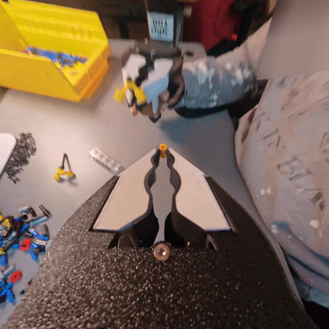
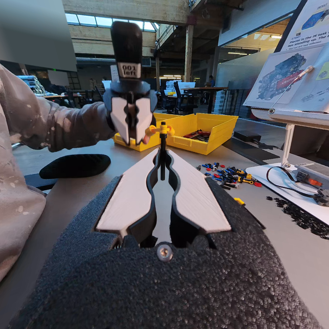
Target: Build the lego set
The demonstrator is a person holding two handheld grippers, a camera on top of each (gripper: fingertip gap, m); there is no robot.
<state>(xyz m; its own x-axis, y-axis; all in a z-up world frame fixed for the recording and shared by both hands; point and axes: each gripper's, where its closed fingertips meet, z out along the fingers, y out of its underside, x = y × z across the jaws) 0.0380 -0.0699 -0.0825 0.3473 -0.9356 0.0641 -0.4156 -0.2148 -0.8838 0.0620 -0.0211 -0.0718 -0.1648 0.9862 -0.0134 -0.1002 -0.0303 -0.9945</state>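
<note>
The left gripper [image 1: 162, 151] is closed narrow on a small yellow peg [image 1: 162, 150], pinched at its fingertips in the centre of the left wrist frame. The right gripper [image 2: 162, 151] is closed on a black axle [image 2: 162, 160], held upright at centre frame; a yellow assembly [image 2: 162, 130] with two side connectors sits near the axle's top. The left gripper hangs just beside it, to its left, apart from it.

On the grey table [image 2: 195, 187] lie loose small parts [image 2: 229, 173] at right, a second yellow-and-black piece [image 1: 63, 171] at left, and yellow bins [image 2: 201, 131] beyond. The peg is not yet joined to the assembly; many parts lie unused.
</note>
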